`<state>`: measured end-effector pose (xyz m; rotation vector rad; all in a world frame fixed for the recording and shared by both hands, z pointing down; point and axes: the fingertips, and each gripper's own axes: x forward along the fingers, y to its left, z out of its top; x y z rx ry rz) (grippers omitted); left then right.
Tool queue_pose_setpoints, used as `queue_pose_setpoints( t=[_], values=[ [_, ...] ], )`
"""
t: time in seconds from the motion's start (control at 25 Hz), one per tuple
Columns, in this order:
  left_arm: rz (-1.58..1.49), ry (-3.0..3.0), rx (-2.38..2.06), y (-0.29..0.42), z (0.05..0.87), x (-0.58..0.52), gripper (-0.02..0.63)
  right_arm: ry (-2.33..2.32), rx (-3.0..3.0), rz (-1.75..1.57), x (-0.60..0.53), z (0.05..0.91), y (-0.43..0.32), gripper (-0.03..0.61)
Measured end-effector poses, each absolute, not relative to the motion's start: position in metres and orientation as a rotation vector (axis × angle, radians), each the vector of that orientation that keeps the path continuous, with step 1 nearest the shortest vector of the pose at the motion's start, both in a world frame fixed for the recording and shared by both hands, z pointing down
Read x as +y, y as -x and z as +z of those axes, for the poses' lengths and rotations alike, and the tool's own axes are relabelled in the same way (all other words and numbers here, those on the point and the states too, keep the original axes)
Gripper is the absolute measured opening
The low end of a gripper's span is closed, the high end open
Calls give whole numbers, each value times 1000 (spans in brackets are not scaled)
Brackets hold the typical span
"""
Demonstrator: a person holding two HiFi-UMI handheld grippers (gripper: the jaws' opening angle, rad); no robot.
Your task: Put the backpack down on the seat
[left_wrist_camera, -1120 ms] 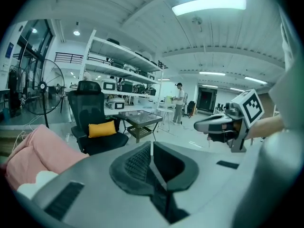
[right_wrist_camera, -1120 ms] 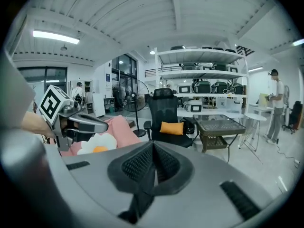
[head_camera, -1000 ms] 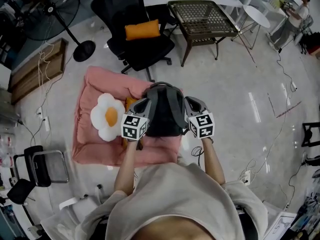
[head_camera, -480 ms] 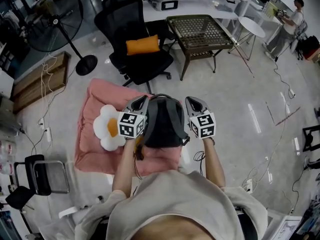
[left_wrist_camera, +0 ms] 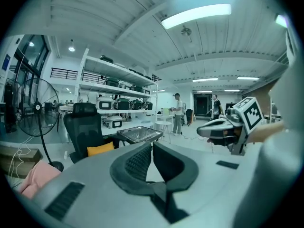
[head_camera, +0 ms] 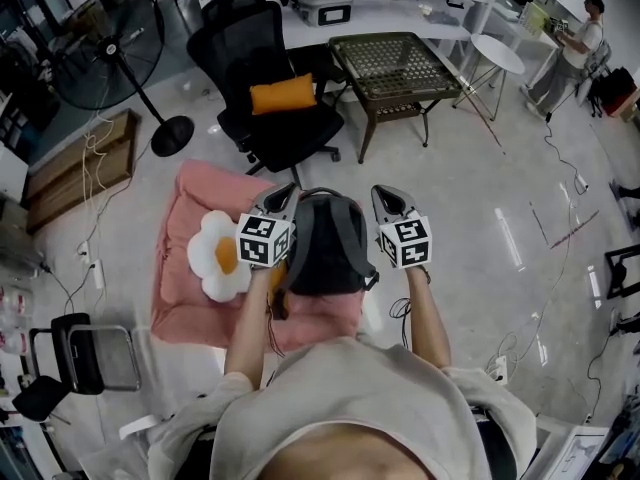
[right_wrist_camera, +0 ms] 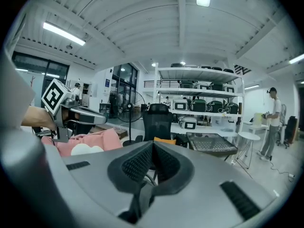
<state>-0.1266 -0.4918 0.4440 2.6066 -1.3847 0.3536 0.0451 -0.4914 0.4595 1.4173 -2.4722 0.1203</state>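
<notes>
Left gripper [head_camera: 284, 192] closed, apparently on a thin strap; pinch point not visible. Backpack [head_camera: 325, 243] hangs between both grippers over the pink mat's [head_camera: 185, 308] right edge, well short of the chair seat [head_camera: 295, 126]. Right gripper [head_camera: 384, 194] closed likewise. Risks: strap slips out and the bag swings; orange cushion [head_camera: 283, 95] tips it off the seat.

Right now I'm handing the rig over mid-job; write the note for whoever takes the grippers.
Left gripper: jaws shut, nothing seen between them.
Right gripper: the same.
Backpack shows between the two grippers, over the pink cushion; resting or hanging, I cannot tell.
Black office chair beyond holds only an orange pillow.
Done: unconfirmed.
To do: confirm the backpack is set down where it belongs.
</notes>
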Motion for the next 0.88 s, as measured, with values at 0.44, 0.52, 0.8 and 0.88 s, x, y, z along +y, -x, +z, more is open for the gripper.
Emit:
queue_pose_setpoints(
  t=[0.44, 0.52, 0.8, 0.88],
  values=[
    [377, -2591, -1351, 119, 459, -484, 20, -1403, -2449, 145, -482, 470, -47, -3],
    [378, -2588, -1347, 119, 461, -483, 20, -1404, -2444, 148, -482, 471, -48, -3],
    [376, -2592, -1344, 116, 461, -485, 20, -1397, -2435, 157, -481, 476, -48, -3],
    [376, -2593, -1343, 116, 460, -485, 20, -1395, -2435, 159, -480, 477, -47, -3]
  ],
)
